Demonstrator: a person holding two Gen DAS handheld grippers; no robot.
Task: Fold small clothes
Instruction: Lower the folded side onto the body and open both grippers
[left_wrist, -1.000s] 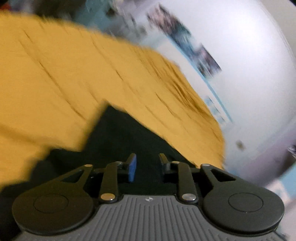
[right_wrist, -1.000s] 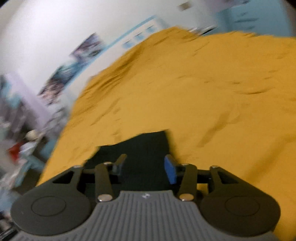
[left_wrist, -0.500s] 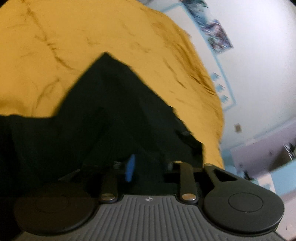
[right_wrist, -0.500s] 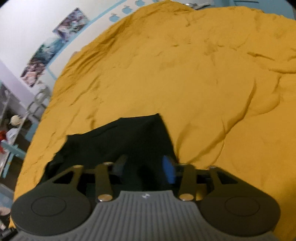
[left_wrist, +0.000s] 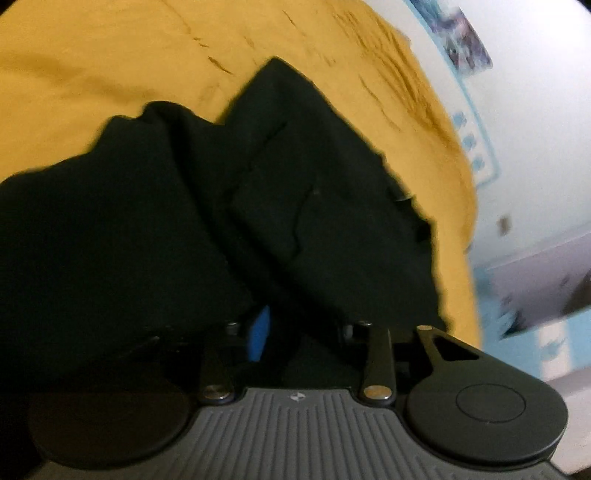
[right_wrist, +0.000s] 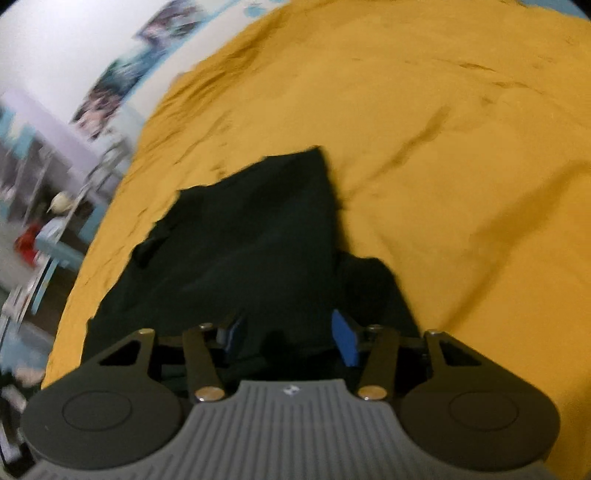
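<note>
A small black garment (left_wrist: 295, 192) lies rumpled on a mustard-yellow bed sheet (left_wrist: 110, 55). In the left wrist view its cloth rises in folds right in front of my left gripper (left_wrist: 303, 332), whose jaws stand apart with the blue pad (left_wrist: 258, 334) showing; cloth drapes over its left side. In the right wrist view the garment (right_wrist: 251, 251) spreads ahead of my right gripper (right_wrist: 288, 336), which is open, with black cloth between and under the fingers. The frames do not show any cloth pinched.
The yellow sheet (right_wrist: 443, 147) covers the whole bed. A white wall with posters (left_wrist: 465, 40) runs along the bed's far side. A shelf with clutter (right_wrist: 44, 221) stands past the bed's edge in the right wrist view.
Both grippers have come lower and nearer to the black garment, which now fills much more of both views. The garment has bunched up on the left. Both stay open.
</note>
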